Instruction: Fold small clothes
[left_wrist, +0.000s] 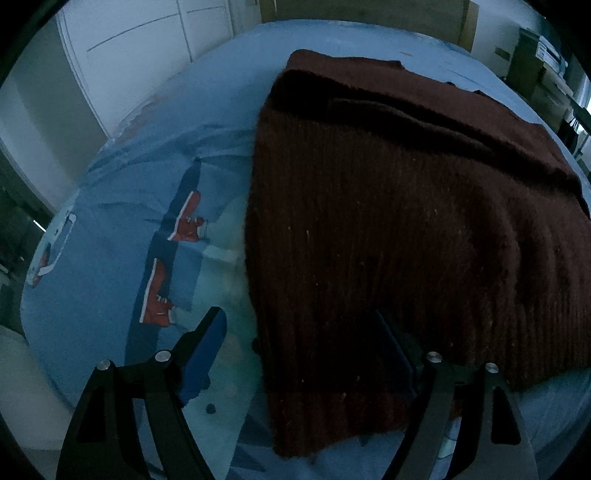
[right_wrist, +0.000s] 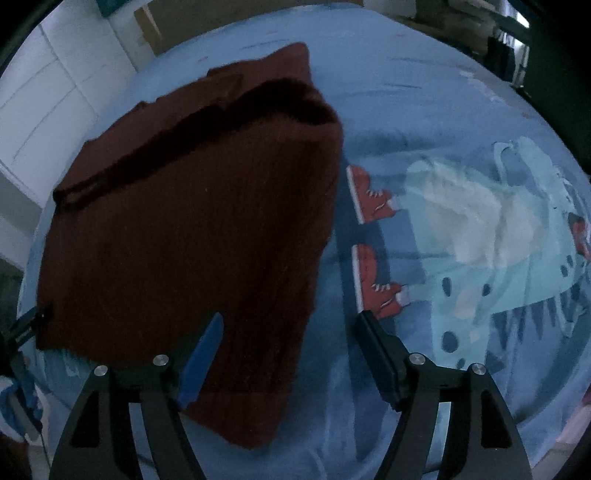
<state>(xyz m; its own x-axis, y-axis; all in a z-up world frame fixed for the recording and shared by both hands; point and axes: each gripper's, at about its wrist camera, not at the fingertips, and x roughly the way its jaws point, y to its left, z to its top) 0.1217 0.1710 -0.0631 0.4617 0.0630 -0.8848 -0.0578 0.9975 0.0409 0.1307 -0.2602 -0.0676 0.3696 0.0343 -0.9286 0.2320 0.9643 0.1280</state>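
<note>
The bedsheet (left_wrist: 110, 295), blue with red sneaker prints, fills both views. On it a dark red sweater (left_wrist: 388, 221) lies partly folded, covering the centre and right of the left view. The left gripper (left_wrist: 306, 350) and right gripper (right_wrist: 288, 354) hover wide apart, empty, straddling its near corners. Likely next: pinch both hem corners for another fold.

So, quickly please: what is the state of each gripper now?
Left gripper: jaws open, holding nothing, at the edge of the dark red knit garment.
Right gripper: jaws open, holding nothing, over the same garment's edge.
</note>
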